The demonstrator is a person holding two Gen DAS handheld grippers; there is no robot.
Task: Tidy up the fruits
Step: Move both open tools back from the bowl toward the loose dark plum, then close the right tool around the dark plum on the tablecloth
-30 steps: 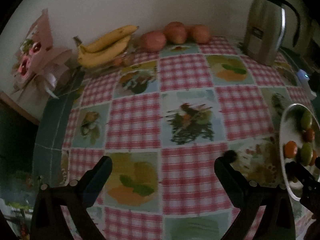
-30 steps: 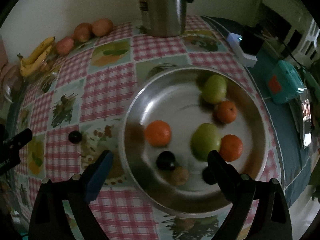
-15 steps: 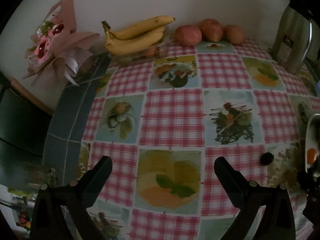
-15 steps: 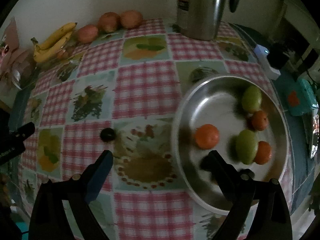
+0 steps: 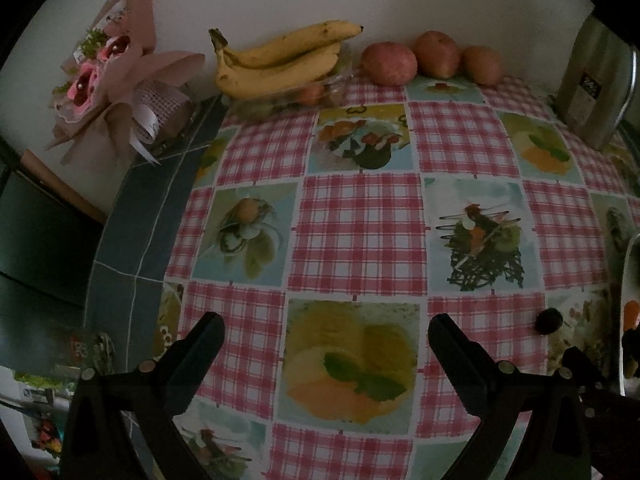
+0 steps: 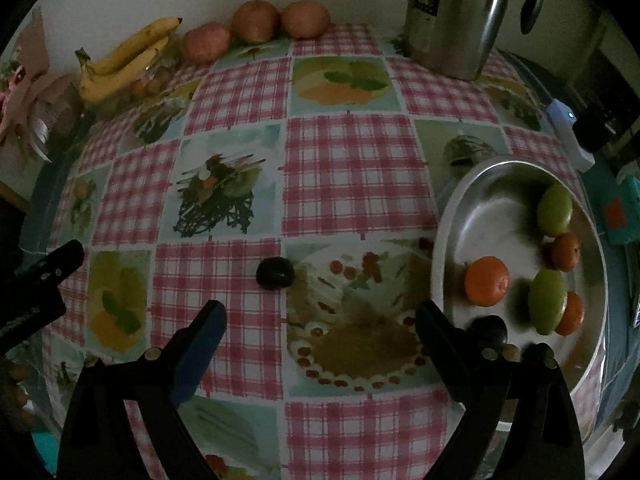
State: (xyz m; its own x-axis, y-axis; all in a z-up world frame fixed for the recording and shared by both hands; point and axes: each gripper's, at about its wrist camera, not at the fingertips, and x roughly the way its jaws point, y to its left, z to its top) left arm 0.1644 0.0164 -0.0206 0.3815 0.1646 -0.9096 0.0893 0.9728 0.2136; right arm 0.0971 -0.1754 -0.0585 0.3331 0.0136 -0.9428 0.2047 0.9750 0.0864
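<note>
One dark plum (image 6: 275, 273) lies alone on the checked cloth of the desk (image 6: 352, 176), just ahead of the right claw (image 6: 320, 322), which is spread wide and empty. Metal tray (image 6: 452, 216) near the desk's right edge holds three oranges (image 6: 487, 286), two green fruits (image 6: 554, 209), at least one dark plum (image 6: 489, 329); others there are partly hidden. Along the far edge: three apples (image 5: 389, 63), one banana bunch (image 5: 276, 62), one steel jug (image 6: 454, 16). Left claw (image 5: 326, 334) is released, empty, over the desk's near left part.
</note>
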